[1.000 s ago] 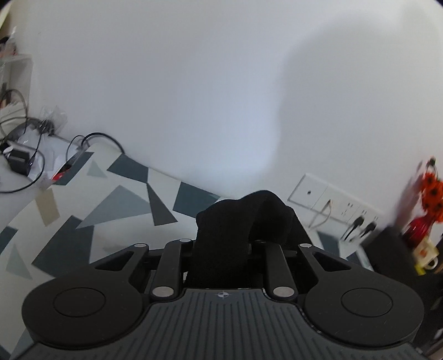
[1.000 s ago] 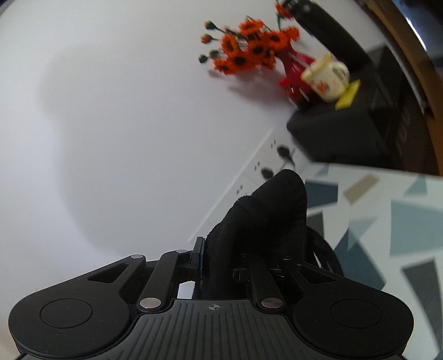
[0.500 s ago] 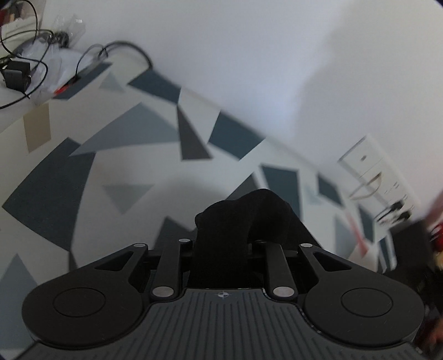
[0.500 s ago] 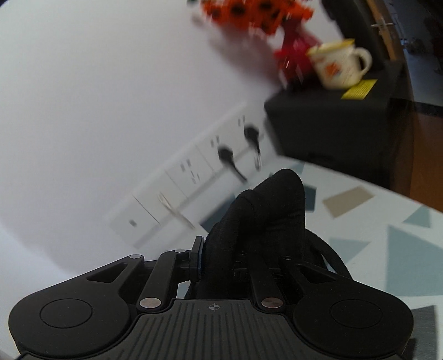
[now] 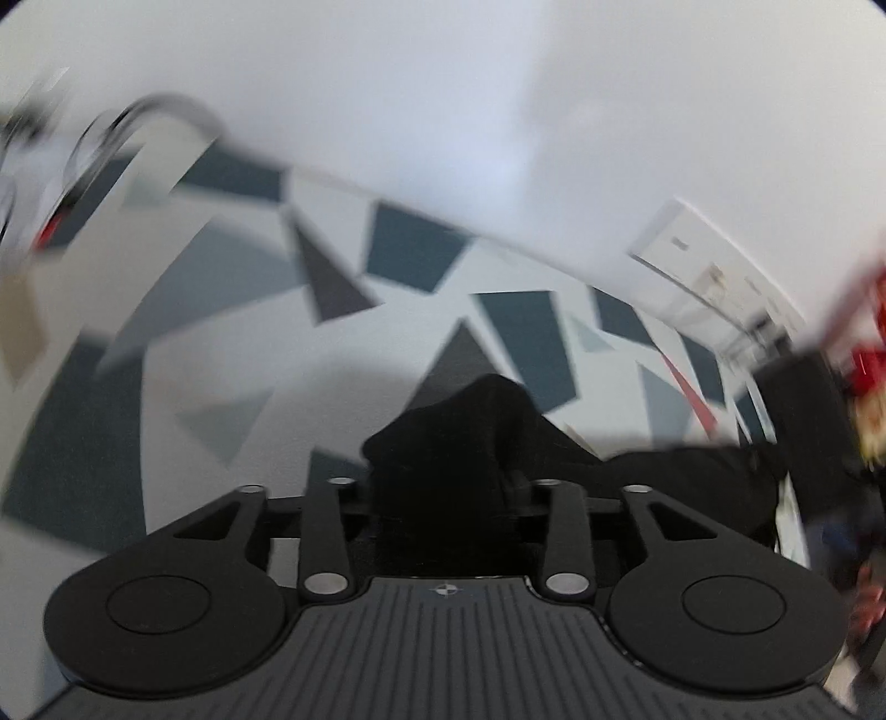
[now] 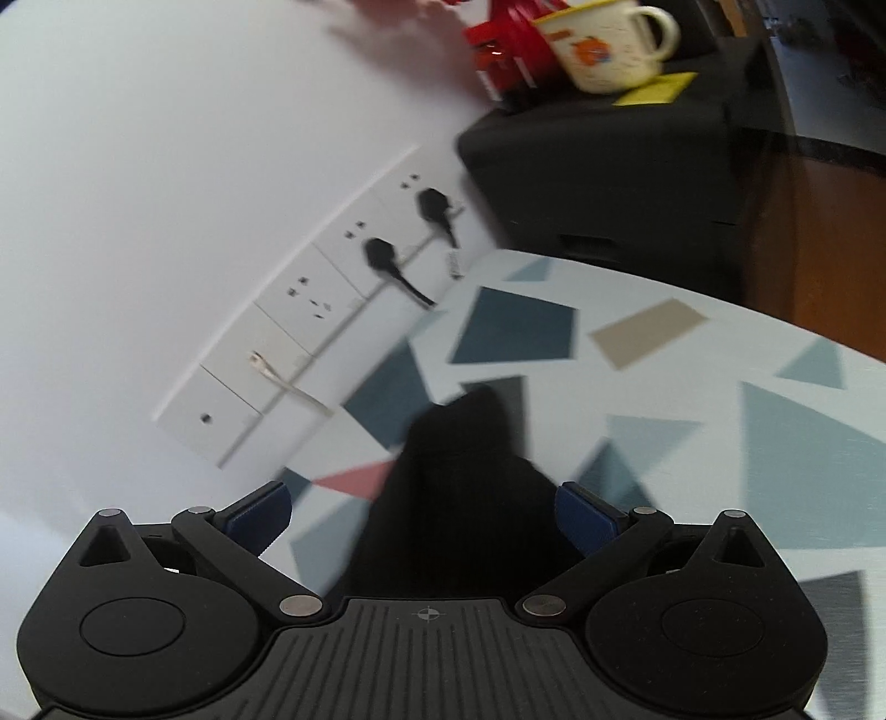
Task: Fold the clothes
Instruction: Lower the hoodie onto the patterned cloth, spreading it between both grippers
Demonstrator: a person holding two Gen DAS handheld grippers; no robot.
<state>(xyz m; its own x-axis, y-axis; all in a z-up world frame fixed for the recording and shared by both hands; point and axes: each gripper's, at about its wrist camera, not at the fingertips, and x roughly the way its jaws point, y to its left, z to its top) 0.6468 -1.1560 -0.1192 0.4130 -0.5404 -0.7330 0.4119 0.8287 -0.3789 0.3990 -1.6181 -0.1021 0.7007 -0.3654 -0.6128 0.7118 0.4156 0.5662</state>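
A black garment (image 5: 459, 443) lies bunched between the fingers of my left gripper (image 5: 443, 487). That gripper's jaws are opening and the cloth hides the pads. More of the garment trails off to the right (image 5: 692, 476) over the patterned table (image 5: 221, 288). In the right wrist view the same black garment (image 6: 459, 487) rises in a peak between the jaws of my right gripper (image 6: 423, 512). Those jaws are opening and stand wide. The blue pads (image 6: 260, 509) are clear of the cloth on both sides. Both grippers point down at the table.
A white wall with a row of sockets (image 6: 343, 288) and plugged-in black plugs (image 6: 382, 257) runs along the table's far edge. A black box (image 6: 609, 166) carries a cream mug (image 6: 603, 44) and a red vase (image 6: 509, 50). Cables (image 5: 138, 116) lie at the far left.
Both grippers have dropped and tilted from the wall toward the table. The right jaws went from shut on the garment to wide open. The left linkage has spread a little.
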